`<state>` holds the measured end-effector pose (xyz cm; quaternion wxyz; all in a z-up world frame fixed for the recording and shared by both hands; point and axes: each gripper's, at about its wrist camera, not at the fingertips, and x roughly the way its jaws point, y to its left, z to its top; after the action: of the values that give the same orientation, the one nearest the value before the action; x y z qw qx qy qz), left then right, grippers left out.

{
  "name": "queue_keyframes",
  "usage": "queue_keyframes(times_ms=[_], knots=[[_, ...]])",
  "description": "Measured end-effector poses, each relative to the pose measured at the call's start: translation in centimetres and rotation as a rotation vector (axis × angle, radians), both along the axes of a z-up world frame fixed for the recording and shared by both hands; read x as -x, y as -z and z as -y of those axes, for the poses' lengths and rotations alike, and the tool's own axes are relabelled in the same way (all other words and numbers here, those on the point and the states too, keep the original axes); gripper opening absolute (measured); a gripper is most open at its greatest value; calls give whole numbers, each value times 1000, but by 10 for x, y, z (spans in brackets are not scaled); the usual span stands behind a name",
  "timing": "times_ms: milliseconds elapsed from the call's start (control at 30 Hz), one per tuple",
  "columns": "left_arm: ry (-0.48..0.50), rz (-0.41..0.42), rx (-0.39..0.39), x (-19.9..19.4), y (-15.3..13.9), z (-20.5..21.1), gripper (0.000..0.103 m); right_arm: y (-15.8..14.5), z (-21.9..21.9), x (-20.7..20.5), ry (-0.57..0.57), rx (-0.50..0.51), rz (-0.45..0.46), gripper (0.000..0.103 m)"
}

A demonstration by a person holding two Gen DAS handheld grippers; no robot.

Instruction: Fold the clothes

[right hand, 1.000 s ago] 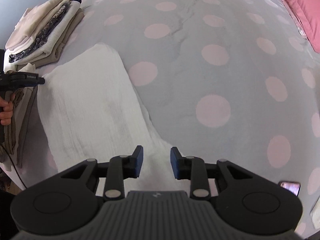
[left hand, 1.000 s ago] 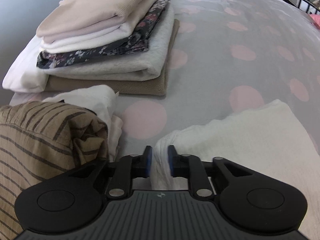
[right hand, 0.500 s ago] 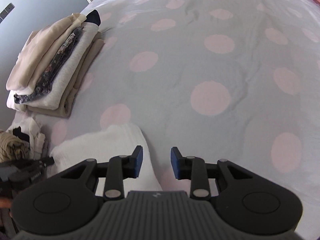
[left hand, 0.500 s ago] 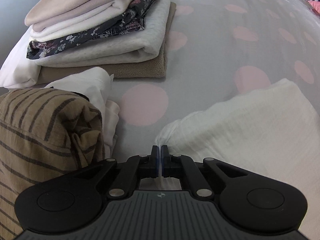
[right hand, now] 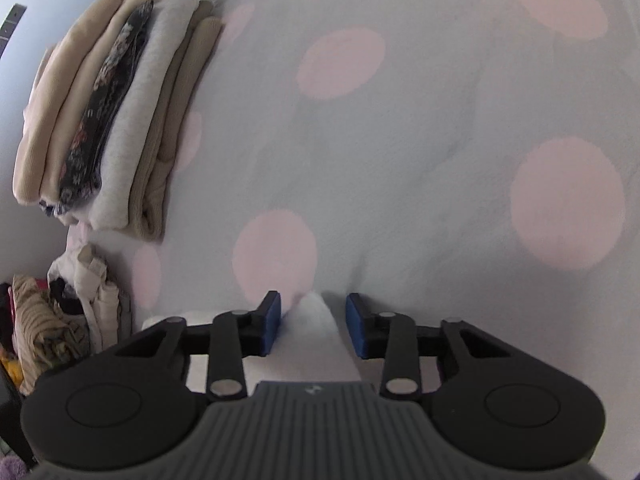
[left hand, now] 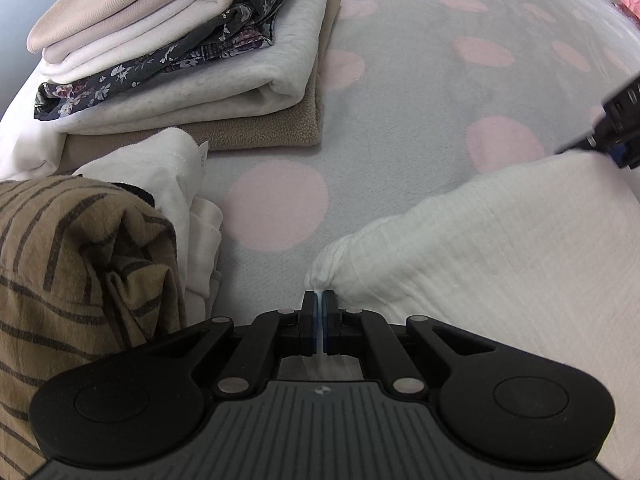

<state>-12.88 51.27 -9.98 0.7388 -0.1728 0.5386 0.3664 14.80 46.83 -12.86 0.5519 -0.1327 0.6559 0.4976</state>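
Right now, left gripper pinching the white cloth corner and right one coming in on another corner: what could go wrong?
1. The left gripper is shut on only a thin pinch of the white cloth; a lift may pull it free.
2. The right gripper is closing, with a cloth point between its pads not yet clamped; it may catch too little, or some bedspread.
3. The unfolded pile lies close beside the left gripper and could snag.

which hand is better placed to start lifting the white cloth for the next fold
Left. The left tool is already shut on a corner of the white textured cloth. The right tool is closing, with another corner between its pads, not yet pinched.
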Motion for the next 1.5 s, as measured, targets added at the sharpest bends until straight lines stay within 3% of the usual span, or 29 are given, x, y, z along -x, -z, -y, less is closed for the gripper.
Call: queue_keyframes(times_ms=[67, 167, 267, 400, 500, 700, 800, 1033, 1233, 1500], knots=[[5, -4, -7, 0, 0, 2, 1, -9, 7, 6, -14, -10, 47, 8], [17, -12, -17, 0, 1, 4, 1, -36, 26, 6, 56, -117, 110, 7], [22, -14, -22, 0, 1, 6, 1, -57, 37, 13, 103, -202, 244, 7], [-7, -9, -3, 1, 0, 2, 1, -44, 31, 20, 125, -178, 314, 9], [-41, -6, 5, 5, -4, -1, 1, -40, 36, 9, 205, -144, 375, 15], [-64, -20, -18, 5, -14, 4, 3, -49, 78, -9, 238, -101, 361, 32], [-49, -17, -46, 7, -26, 5, 16, -56, 112, -2, 210, -94, 382, 39], [-27, 42, -144, 9, -58, 44, 34, -64, 213, 33, 100, -77, 427, 44], [50, 111, -240, 9, -84, 101, 36, -79, 285, 75, 74, -111, 465, 49], [287, 176, -309, 24, -75, 196, 36, -86, 359, 168, -24, -269, 729, 61]])
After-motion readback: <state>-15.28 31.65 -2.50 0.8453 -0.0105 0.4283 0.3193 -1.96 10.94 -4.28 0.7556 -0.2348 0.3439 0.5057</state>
